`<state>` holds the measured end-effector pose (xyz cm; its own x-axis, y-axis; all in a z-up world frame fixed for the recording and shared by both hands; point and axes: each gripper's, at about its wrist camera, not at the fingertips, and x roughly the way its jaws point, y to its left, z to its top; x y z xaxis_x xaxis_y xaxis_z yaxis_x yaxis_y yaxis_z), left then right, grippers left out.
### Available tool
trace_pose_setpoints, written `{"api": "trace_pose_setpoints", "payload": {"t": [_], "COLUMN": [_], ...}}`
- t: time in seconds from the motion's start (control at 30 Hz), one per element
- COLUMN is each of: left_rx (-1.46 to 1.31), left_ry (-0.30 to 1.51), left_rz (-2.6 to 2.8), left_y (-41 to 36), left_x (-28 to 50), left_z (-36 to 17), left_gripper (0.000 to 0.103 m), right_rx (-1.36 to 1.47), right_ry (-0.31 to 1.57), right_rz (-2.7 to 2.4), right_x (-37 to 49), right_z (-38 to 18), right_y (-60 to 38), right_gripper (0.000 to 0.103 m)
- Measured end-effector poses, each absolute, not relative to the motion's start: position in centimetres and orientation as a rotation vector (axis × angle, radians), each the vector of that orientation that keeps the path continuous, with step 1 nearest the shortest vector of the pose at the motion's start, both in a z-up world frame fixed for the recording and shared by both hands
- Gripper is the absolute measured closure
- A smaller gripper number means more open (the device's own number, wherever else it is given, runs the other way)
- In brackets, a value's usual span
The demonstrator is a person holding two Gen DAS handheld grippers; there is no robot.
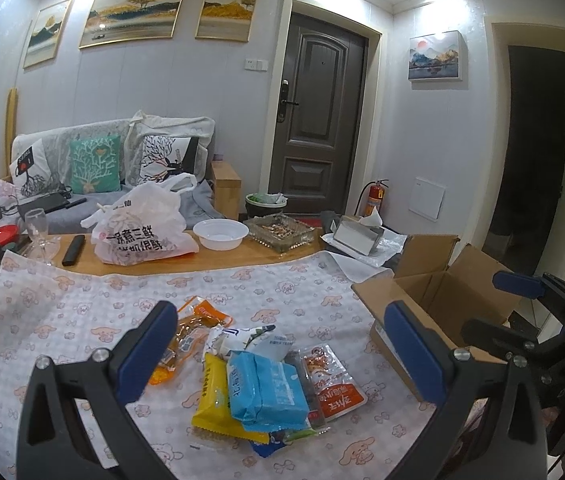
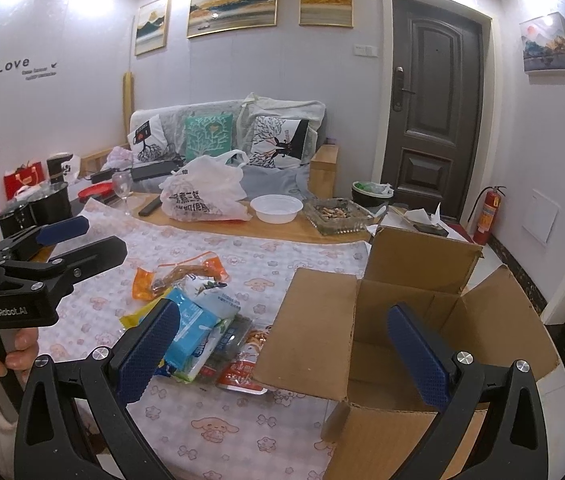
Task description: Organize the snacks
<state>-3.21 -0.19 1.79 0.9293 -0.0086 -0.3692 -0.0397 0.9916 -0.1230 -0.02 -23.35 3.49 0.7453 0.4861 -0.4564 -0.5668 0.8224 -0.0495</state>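
Tabletop [image 1: 82, 312] under a cartoon-print cloth runs ahead of both my tongs. Open cardboard box [image 2: 422, 320] is the biggest item: flaps up, sitting straight ahead of my right tongs [image 2: 282, 354] and just off the right finger of my left tongs [image 1: 282, 354]. I see nothing inside it from here.

Snack pile [image 1: 258, 376] lies on the cloth between the fingers of the left tongs, below them and not touched. From the right tongs it sits beside the left finger, up against the box flap. Top of pile: blue packet [image 1: 266, 388], overlapping a yellow packet [image 1: 212, 400]. An orange-and-white packet [image 1: 332, 380] is on the box side, a clear orange pouch [image 1: 190, 332] on the far side.

Both tongs gape wide, holding nothing.
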Motion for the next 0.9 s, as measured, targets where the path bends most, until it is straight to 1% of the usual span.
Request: {"api": "trace_pose_setpoints", "payload": {"t": [0.77, 0.9], "left_rx": [-0.124, -0.08], "left_ry": [0.418, 0.46], "left_rz": [0.042, 0.06], "left_y": [0.5, 1.2], "left_x": [-2.2, -2.0], "left_z": [1.2, 1.5], "left_gripper": [0.001, 0.001], "right_rx": [-0.167, -0.143], "right_ry": [0.475, 0.489], "right_rz": [0.594, 0.611], "right_x": [0.2, 0.2], "right_z": [3.0, 2.8], "right_y": [-23.6, -23.3], "right_gripper": [0.0, 0.0]}}
